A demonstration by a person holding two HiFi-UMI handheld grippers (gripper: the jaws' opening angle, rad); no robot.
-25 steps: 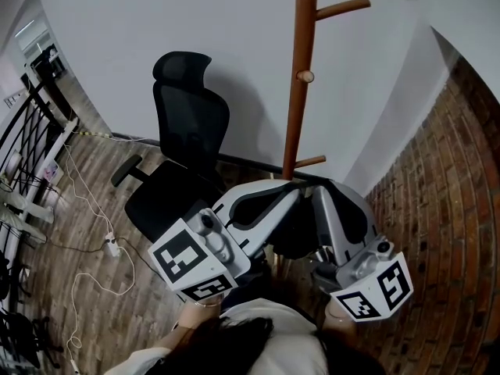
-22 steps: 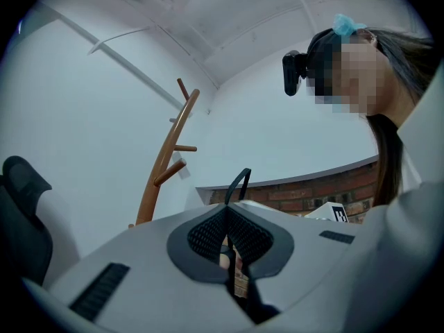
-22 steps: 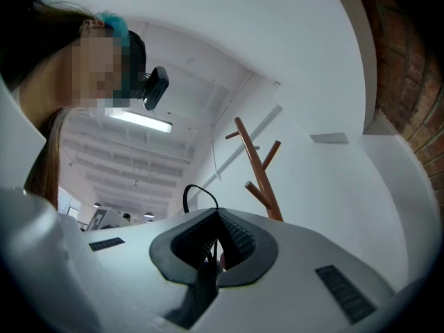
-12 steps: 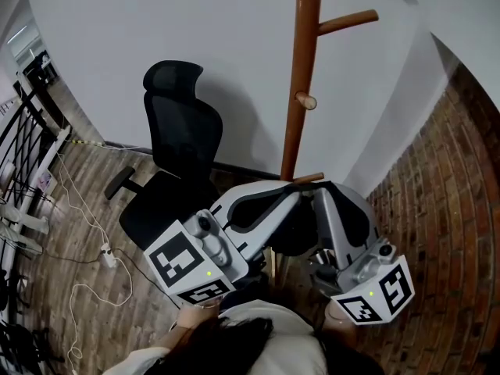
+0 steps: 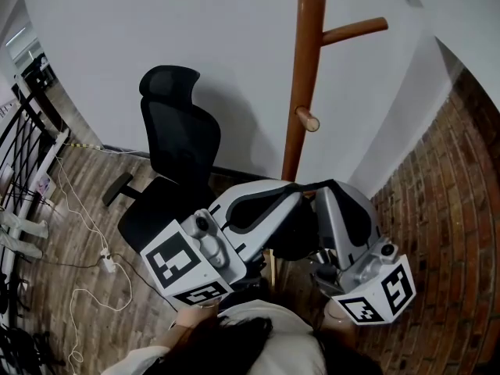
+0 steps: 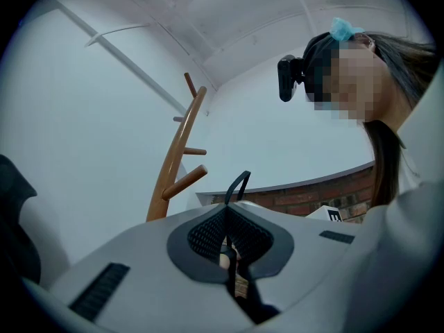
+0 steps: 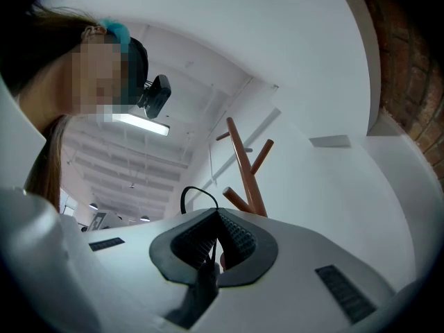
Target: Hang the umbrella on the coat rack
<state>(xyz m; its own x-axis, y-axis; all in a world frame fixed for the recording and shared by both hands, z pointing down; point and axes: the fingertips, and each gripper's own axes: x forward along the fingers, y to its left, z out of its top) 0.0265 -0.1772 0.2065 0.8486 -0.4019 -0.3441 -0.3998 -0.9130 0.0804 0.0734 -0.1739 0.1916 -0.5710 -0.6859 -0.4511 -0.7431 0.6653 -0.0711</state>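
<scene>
At the lower centre of the head view, the left gripper (image 5: 291, 192) and the right gripper (image 5: 326, 190) angle inward so that their tips meet just in front of the foot of the coat rack (image 5: 301, 92). The rack is a brown wooden pole in the upper middle of the frame. 1 peg sticks out to the upper right and 1 short peg points toward the camera.

In the left gripper view, the left gripper (image 6: 225, 210) has its fingers pressed together on the umbrella strap (image 6: 235, 184), a thin black loop that rises above the closed pads at centre frame. The coat rack (image 6: 173, 165) leans at the left behind it.

In the right gripper view, the right gripper (image 7: 216, 217) is also clamped on the umbrella strap (image 7: 198, 187), whose loop arcs up to the left of the pads. The coat rack (image 7: 244, 165) stands just behind it.

So the 2 grippers pinch the same strap. The body of the umbrella cannot be made out beneath them in the head view.

A black office chair (image 5: 176, 147) stands at centre left against the white wall. White cables (image 5: 86, 287) trail over the wooden floor at lower left, and a brick wall (image 5: 445, 209) fills the right edge.
</scene>
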